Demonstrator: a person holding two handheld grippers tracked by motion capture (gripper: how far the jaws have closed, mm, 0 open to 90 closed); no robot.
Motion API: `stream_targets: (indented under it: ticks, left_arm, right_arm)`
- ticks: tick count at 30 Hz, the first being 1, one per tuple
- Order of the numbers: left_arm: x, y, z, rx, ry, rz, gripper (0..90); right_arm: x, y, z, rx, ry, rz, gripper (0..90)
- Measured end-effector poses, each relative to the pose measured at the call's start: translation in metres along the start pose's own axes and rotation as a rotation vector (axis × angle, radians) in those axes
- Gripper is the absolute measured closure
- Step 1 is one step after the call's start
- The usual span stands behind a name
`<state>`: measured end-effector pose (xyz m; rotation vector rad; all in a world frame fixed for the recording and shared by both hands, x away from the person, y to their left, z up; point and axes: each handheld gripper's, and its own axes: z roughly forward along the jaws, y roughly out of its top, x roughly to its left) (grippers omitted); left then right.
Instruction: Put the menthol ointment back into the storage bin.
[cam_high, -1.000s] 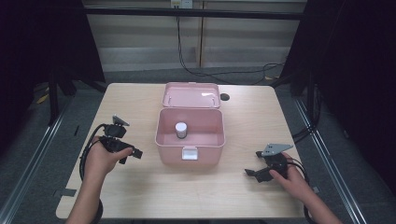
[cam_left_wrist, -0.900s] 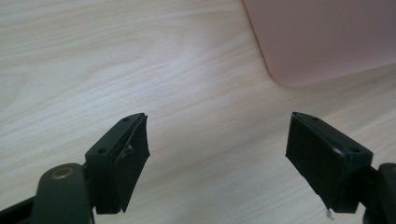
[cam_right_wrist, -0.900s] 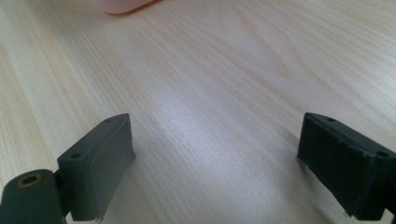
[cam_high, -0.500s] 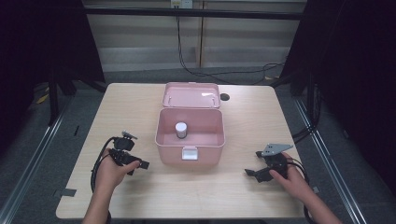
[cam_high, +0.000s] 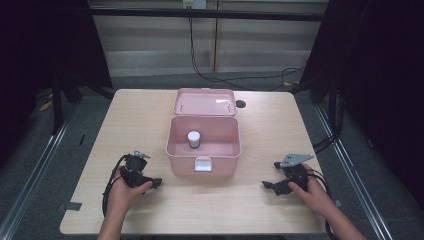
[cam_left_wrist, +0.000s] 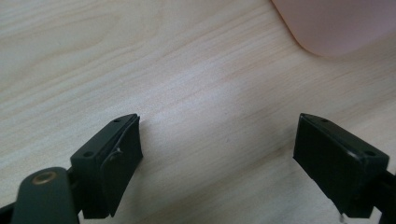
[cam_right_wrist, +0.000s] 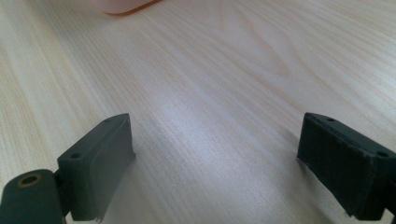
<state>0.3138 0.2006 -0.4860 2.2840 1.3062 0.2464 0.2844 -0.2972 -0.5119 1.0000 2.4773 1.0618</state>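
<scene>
A pink box (cam_high: 204, 148) stands open in the middle of the wooden table (cam_high: 140, 115), its lid (cam_high: 205, 102) tilted back. Inside it stands a small white jar with a dark cap (cam_high: 194, 138). My left gripper (cam_high: 150, 181) rests low on the table, left of the box front, open with nothing between its jaws (cam_left_wrist: 219, 154). A corner of the pink box (cam_left_wrist: 336, 28) lies ahead of it. My right gripper (cam_high: 272, 184) rests on the table right of the box, open and empty (cam_right_wrist: 215, 158), with a pink box edge (cam_right_wrist: 123, 5) far ahead.
A dark round hole (cam_high: 241, 104) sits in the tabletop behind the box's right corner. Black cables (cam_high: 210, 75) run over the floor beyond the far edge. Metal rails (cam_high: 30, 185) flank the table on both sides.
My left gripper has come down and toward the near edge, and now lies close to the box's front left corner. The right gripper has stayed in place.
</scene>
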Motion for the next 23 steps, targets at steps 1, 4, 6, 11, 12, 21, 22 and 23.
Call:
stream_targets:
  ticks: [1, 4, 6, 11, 12, 21, 22, 23]
  left_arm:
    - [-0.001, -0.002, 0.000, -0.010, 0.005, 0.006, 14.4]
    - [-0.004, -0.006, 0.001, -0.033, 0.023, 0.038, 13.3]
    - [-0.005, -0.009, 0.003, -0.061, 0.041, 0.061, 11.2]
    - [-0.007, -0.016, 0.007, -0.115, 0.028, 0.075, 2.2]
    - [-0.007, -0.017, 0.007, -0.120, 0.028, 0.078, 1.1]
    - [-0.007, -0.021, 0.008, -0.148, 0.025, 0.077, 0.0]
    - [-0.007, -0.021, 0.008, -0.145, 0.023, 0.081, 0.0]
    - [-0.007, -0.020, 0.007, -0.141, 0.021, 0.083, 0.0]
  right_arm:
    - [0.000, 0.000, 0.000, 0.000, 0.000, 0.000, 9.9]
    - [0.000, 0.000, 0.000, 0.000, 0.000, 0.000, 9.9]
    - [0.000, 0.000, 0.000, 0.000, 0.000, 0.000, 9.9]
    - [0.000, 0.000, 0.000, 0.000, 0.000, 0.000, 9.9]
    - [0.000, 0.000, 0.000, 0.001, -0.001, 0.002, 9.9]
    - [0.000, 0.000, 0.000, 0.000, 0.000, 0.000, 9.9]
    - [0.000, 0.000, 0.000, 0.000, 0.000, 0.001, 9.9]
    - [0.000, 0.000, 0.000, 0.000, 0.001, 0.000, 9.9]
